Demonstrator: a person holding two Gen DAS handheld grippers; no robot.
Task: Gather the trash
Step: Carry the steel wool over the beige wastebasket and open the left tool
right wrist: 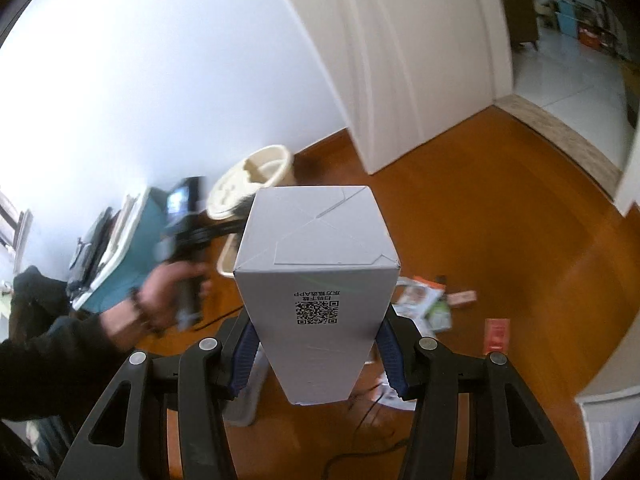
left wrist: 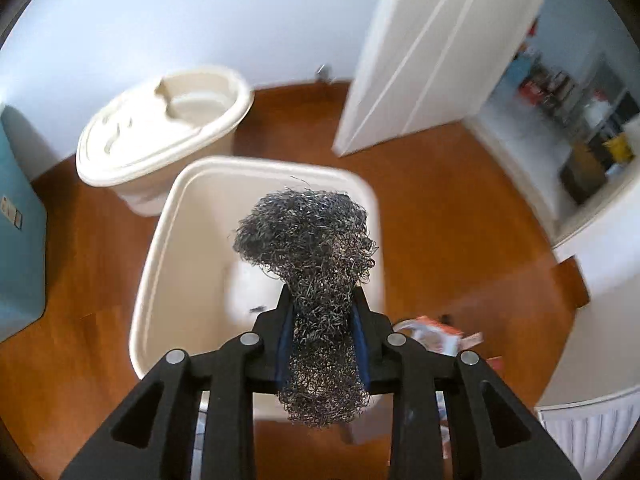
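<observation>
My left gripper (left wrist: 322, 300) is shut on a grey steel wool scrubber (left wrist: 308, 240) and holds it above the open cream bin (left wrist: 160, 248) on the wooden floor. The bin shows something pale at its bottom. My right gripper (right wrist: 316, 332) is shut on a white cardboard box (right wrist: 316, 264) with a QR code, held upright in the air. In the right wrist view the left gripper (right wrist: 188, 216) and the hand holding it are at the left, blurred, beside the cream bin (right wrist: 229, 258).
A second cream bin with a closed lid (left wrist: 160, 128) stands behind the open one. A teal box (left wrist: 20, 220) is at the left. Paper wrappers (right wrist: 428, 304) and a red packet (right wrist: 496, 336) lie on the floor. A white door (left wrist: 420, 52) stands open at the right.
</observation>
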